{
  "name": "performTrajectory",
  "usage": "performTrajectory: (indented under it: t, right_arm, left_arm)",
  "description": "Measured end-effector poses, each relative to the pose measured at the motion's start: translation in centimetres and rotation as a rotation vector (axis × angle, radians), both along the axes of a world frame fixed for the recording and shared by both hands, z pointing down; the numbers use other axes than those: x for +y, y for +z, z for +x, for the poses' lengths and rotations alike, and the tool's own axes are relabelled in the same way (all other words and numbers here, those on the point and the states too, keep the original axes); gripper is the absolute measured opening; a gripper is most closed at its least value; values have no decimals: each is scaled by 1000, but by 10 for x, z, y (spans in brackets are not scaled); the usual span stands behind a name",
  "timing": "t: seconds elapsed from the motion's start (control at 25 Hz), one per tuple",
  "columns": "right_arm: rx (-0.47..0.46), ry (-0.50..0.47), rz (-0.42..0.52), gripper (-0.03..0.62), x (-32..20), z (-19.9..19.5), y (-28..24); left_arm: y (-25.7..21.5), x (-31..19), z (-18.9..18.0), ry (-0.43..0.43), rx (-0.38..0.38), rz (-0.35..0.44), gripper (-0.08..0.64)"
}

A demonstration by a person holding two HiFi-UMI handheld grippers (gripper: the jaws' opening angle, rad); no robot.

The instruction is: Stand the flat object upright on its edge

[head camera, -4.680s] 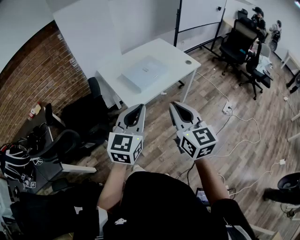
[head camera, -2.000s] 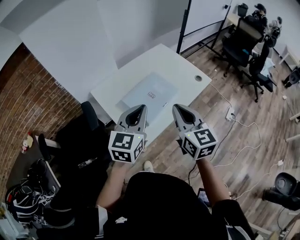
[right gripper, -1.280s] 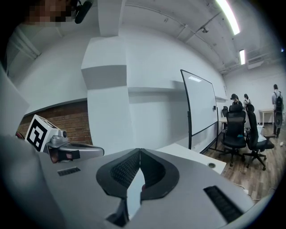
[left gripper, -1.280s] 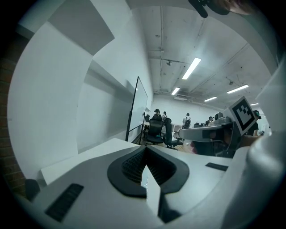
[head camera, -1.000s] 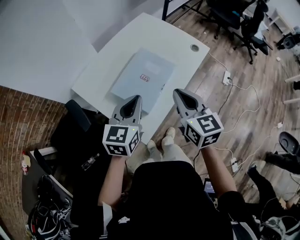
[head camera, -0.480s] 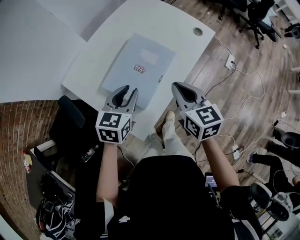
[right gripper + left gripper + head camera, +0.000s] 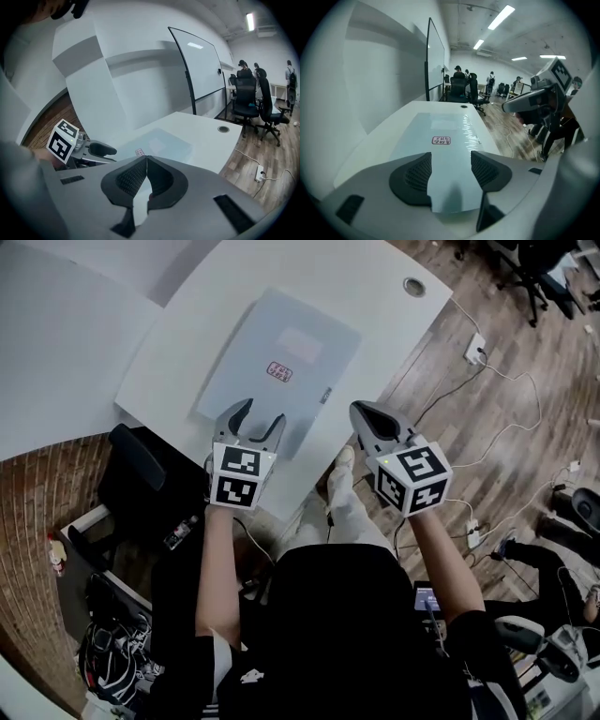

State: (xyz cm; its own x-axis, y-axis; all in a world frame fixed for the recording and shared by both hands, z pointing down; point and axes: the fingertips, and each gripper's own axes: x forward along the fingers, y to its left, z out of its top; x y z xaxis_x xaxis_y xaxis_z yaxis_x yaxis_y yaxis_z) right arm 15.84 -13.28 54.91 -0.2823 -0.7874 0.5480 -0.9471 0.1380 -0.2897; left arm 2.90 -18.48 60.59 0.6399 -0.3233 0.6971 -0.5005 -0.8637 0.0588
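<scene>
1. Surface: a white surface (image 7: 178,352) with a rounded corner carries the flat object (image 7: 281,352). A round cable grommet (image 7: 414,285) sits in the surface beyond the flat object's far right corner.
2. Room: the wooden floor (image 7: 525,399) to the right of the flat object carries loose cables (image 7: 487,352). A brick wall (image 7: 37,549) and a black chair (image 7: 141,474) lie on its near left. A whiteboard (image 7: 197,70) stands beyond it.
3. Flat object: pale blue-grey, lying flat near the surface's near edge.
4. Markings: a small red-and-white label (image 7: 278,370) sits near the flat object's centre. Its print is too small to read.
5. Left hand-held gripper (image 7: 260,418): it is at the flat object's near edge, with jaws opening. Nothing is gripped; the flat object shows beyond the gap, apparently without contact.
6. Right hand-held gripper (image 7: 364,416): it is to the right of the flat object, off the surface's edge. Its jaws are together and empty.
</scene>
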Motion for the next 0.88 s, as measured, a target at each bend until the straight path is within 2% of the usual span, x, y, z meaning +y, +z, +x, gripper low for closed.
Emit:
performTrajectory:
  t: [0.2, 0.56, 0.72, 0.88]
  right_arm:
    - [-20, -12, -44, 40, 0, 4, 21]
    - [-41, 1, -107, 40, 21, 15, 48]
    - [-49, 15, -123, 40, 30, 25, 53]
    - [-67, 21, -141, 40, 35, 29, 57]
  left_arm:
    - [18, -10, 3, 83, -76, -27, 341]
    - [47, -11, 4, 152, -154, -63, 360]
    - [47, -10, 5, 164, -158, -98, 360]
    - [52, -13, 3, 158, -177, -89, 360]
